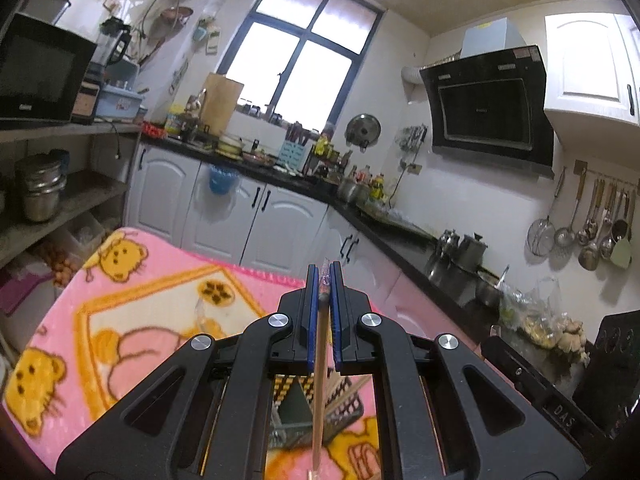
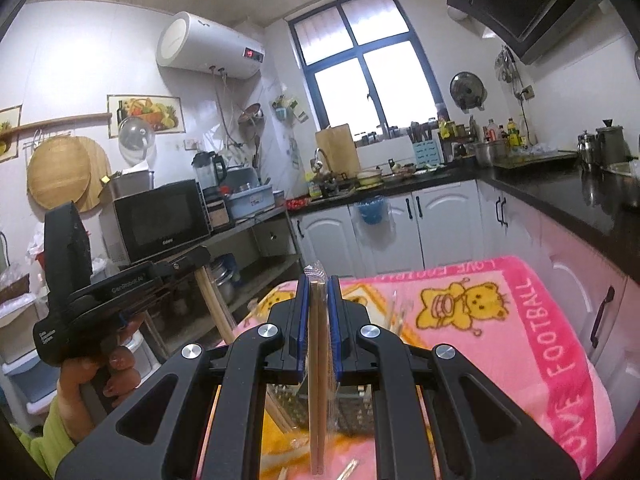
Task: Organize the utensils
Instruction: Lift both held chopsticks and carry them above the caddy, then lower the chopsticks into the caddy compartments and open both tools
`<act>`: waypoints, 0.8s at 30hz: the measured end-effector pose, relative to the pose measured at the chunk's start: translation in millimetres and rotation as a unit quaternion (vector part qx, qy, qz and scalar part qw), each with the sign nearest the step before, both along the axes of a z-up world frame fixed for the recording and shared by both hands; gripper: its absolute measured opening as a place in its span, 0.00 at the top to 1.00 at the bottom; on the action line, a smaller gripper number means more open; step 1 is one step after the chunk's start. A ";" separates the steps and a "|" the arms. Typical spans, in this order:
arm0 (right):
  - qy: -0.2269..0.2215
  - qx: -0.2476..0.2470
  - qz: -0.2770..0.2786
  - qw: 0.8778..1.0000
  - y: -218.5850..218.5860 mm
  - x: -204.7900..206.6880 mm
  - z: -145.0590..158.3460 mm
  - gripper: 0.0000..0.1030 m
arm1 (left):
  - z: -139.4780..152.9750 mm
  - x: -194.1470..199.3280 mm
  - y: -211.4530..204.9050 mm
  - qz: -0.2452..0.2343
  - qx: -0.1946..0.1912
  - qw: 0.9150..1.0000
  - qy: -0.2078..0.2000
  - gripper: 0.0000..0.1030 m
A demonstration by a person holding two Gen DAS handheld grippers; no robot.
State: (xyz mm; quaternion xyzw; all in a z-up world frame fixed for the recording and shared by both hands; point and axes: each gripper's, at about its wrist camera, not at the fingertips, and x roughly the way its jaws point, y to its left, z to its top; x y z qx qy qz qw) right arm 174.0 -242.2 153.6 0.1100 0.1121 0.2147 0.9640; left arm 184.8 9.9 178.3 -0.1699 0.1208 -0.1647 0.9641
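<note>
In the left wrist view my left gripper (image 1: pixel 325 276) is shut on a thin wooden chopstick (image 1: pixel 319 364) in a clear wrapper. The stick hangs straight down between the blue pads. Below it, a black mesh utensil basket (image 1: pixel 346 408) with several sticks in it stands on the pink bear blanket (image 1: pixel 160 292). My right gripper (image 2: pixel 318 284) is shut on a wrapped pair of wooden chopsticks (image 2: pixel 317 364), held upright above the same basket (image 2: pixel 356 414). The right wrist view also shows the left gripper (image 2: pixel 202 258) at the left, held by a hand (image 2: pixel 116 368), its chopstick (image 2: pixel 216 304) dangling.
Wrapped chopsticks (image 2: pixel 396 312) lie loose on the blanket (image 2: pixel 500 340) beyond the basket. White cabinets (image 1: pixel 256 216) and a dark, crowded counter (image 2: pixel 560 188) run behind and to the right. A shelf holding a microwave (image 2: pixel 160 220) stands on the left.
</note>
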 end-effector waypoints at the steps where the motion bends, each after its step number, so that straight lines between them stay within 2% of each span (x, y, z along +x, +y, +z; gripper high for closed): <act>1: -0.002 0.001 -0.001 1.000 0.1 1.8 2.5 0.91 | 3.3 1.9 -0.5 0.003 -0.001 1.000 -0.004 0.97; 14: -0.067 -0.012 -0.049 0.996 6.4 30.3 30.6 0.91 | 20.0 30.0 -6.7 0.034 0.008 0.999 -0.024 0.97; 24: -0.080 -0.001 -0.059 0.995 8.3 63.3 18.5 0.91 | 2.5 51.5 -13.8 0.054 0.021 0.998 -0.020 0.97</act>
